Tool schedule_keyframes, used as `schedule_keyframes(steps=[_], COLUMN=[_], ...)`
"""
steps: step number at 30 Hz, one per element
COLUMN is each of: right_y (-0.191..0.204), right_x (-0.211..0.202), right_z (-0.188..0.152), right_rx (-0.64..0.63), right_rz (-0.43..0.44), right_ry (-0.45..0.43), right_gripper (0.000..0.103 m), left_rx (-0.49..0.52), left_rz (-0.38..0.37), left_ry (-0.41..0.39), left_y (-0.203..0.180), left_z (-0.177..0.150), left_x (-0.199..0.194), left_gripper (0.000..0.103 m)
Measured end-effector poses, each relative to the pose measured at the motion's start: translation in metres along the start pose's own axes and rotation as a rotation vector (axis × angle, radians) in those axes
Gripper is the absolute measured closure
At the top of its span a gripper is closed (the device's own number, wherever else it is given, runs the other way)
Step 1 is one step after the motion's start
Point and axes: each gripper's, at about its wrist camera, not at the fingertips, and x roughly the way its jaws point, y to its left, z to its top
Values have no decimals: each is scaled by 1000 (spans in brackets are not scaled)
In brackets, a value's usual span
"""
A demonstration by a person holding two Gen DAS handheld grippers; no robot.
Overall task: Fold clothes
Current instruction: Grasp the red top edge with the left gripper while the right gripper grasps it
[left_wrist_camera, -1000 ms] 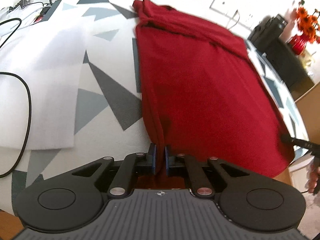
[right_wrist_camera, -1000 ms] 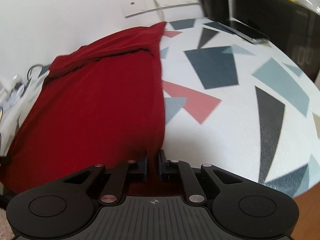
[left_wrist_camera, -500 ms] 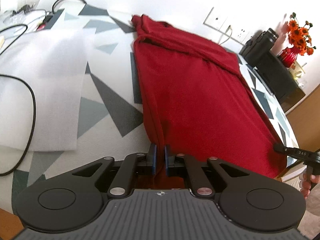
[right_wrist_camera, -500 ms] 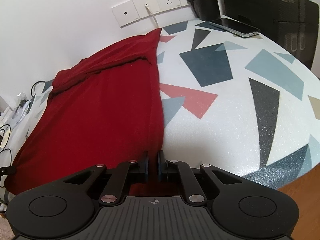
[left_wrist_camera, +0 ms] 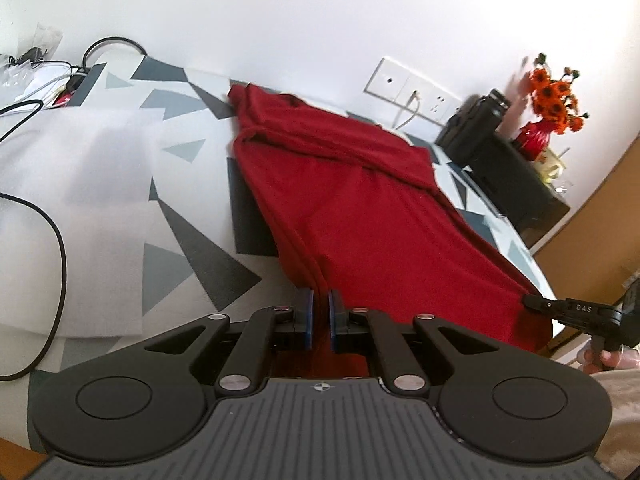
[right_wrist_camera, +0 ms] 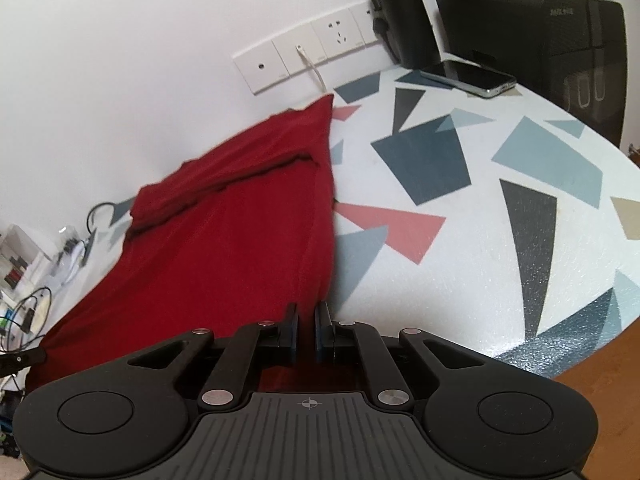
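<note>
A dark red garment (left_wrist_camera: 380, 216) (right_wrist_camera: 224, 236) lies stretched along the patterned table, with a folded band at its far end by the wall. My left gripper (left_wrist_camera: 320, 300) is shut on the garment's near left corner, and the cloth rises taut into its jaws. At the near right corner my right gripper (right_wrist_camera: 305, 312) is shut on the hem in the same way. Each gripper's tip shows in the other's view: the right gripper (left_wrist_camera: 532, 301) at the red edge, the left gripper (right_wrist_camera: 38, 356) low on the left.
White foam sheets (left_wrist_camera: 76, 184) and black cables (left_wrist_camera: 56, 240) cover the table's left part. A phone (right_wrist_camera: 468, 78), a dark bottle (right_wrist_camera: 404, 16) and a black box (right_wrist_camera: 560, 40) stand at the far right. Wall sockets (right_wrist_camera: 304, 60) sit behind the garment, and orange flowers (left_wrist_camera: 554, 92) beyond.
Both grippers have risen and tipped up while still clamped on the near corners. The garment's near edge has lifted off the table with them, and more of the wall shows.
</note>
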Motion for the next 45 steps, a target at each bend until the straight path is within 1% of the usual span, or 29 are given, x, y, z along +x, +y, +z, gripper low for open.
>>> schedule_keyframes(steps=[4,8,9,14,18,22,30,37,45], right_y=[3,8,10,16,17,19,28,27,24], right_x=[-15,-28,-30,-41,-39,-37,-42,-50,-52], right_z=[1,3,4,7,5,2,6,4,-2], right_rx=[11,16,14,0,5,15,13,29,41], right_rz=[14,23,25,27,14,17,28,11,-3], right_ry=[-24,-46,-50,-59,-44,-39,-62,-70,-44], right_gripper=[97,97,99,99,99,99,99,99,99], left_rx=[-13,-5,-6,2,-16,-10,8,5,-12], left_rz=[-23,-37,-39,-54,-49,-49,-63,-77,-76], left_ry=[-25,-50,-53,-64,-55,-56,-79,-86,-88], left_y=[2,3,3,3,9,10,11,12,18], left_z=[0,2,3,0,-6,-8,-4,-8,-13], left_x=[-9,-18,-19,-26,-26,-28,-35,-36,-40], left_gripper=[96,96,96,96,97,97,97,97,97])
